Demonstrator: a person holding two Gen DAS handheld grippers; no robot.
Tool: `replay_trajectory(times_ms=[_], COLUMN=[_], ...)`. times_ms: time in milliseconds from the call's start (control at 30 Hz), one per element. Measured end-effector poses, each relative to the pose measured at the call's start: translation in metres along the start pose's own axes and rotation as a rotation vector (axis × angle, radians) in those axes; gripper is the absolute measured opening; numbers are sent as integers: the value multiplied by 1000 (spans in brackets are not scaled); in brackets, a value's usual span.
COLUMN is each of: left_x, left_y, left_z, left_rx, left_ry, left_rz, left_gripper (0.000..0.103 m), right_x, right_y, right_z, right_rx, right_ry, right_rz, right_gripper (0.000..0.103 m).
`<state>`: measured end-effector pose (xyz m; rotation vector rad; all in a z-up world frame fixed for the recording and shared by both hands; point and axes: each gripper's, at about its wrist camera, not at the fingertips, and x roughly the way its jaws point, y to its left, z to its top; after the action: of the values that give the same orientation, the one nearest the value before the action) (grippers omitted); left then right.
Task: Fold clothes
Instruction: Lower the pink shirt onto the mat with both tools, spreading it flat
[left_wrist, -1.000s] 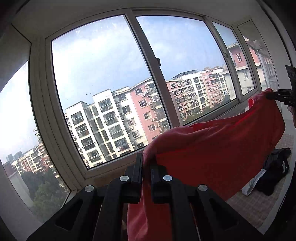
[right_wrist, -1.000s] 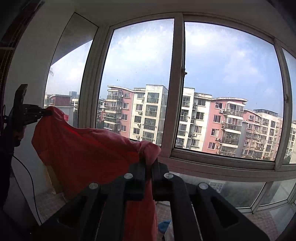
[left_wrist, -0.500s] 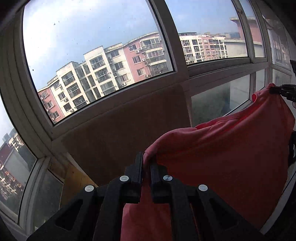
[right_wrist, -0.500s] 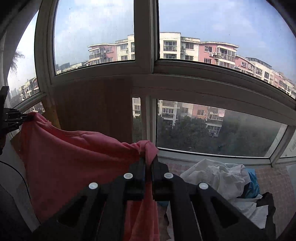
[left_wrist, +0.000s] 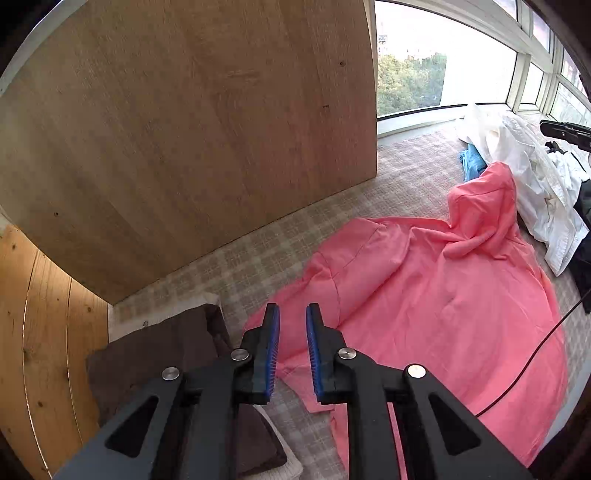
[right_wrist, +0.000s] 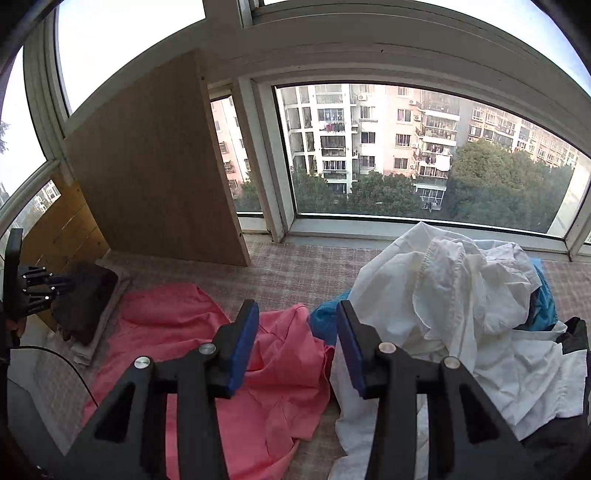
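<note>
A pink shirt (left_wrist: 436, 295) lies spread but rumpled on the checked mat (left_wrist: 258, 258); it also shows in the right wrist view (right_wrist: 266, 369). My left gripper (left_wrist: 292, 325) hovers open and empty over the shirt's near left edge. My right gripper (right_wrist: 295, 321) is open and empty above the shirt's other end, beside a pile of white clothes (right_wrist: 461, 306). The left gripper shows at the left edge of the right wrist view (right_wrist: 55, 284).
A folded brown garment (left_wrist: 166, 369) lies on a pale folded cloth at the left. A wooden board (left_wrist: 184, 129) leans against the window. White, blue (right_wrist: 546, 302) and dark clothes are heaped at the right. A black cable (left_wrist: 535, 350) crosses the shirt.
Both grippers held the pink shirt up in front of the window. They have come down, let it go onto the mat, and now stand open.
</note>
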<state>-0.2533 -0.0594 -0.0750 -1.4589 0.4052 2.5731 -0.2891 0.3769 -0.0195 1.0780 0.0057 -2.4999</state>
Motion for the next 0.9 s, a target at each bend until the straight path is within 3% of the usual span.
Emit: replay_trajectory(times_ms=[67, 200, 333, 467, 633, 767, 900], left_x=[-33, -84, -104, -92, -70, -57, -41], left_y=[-6, -30, -56, -82, -138, -182, -213], left_z=[-17, -85, -158, -223, -287, -305, -300], left_rx=[2, 52, 87, 43, 62, 71, 89], left_ry=[-39, -79, -7, 96, 210, 250, 264], left_rz=[-22, -77, -117, -242, -350, -426, -423], left_gripper=[17, 36, 36, 34, 34, 34, 34], right_x=[-31, -68, -78, -65, -40, -33, -32], right_y=[4, 22, 34, 48, 59, 66, 77], right_z=[-27, -110, -207, -283, -334, -344, -345], right_rx=[-24, -90, -27, -12, -52, -124, -205], right_ry=[15, 84, 200, 321, 434, 440, 420], right_rz=[40, 51, 102, 103, 111, 118, 119], right_gripper=[47, 51, 51, 51, 51, 52, 53])
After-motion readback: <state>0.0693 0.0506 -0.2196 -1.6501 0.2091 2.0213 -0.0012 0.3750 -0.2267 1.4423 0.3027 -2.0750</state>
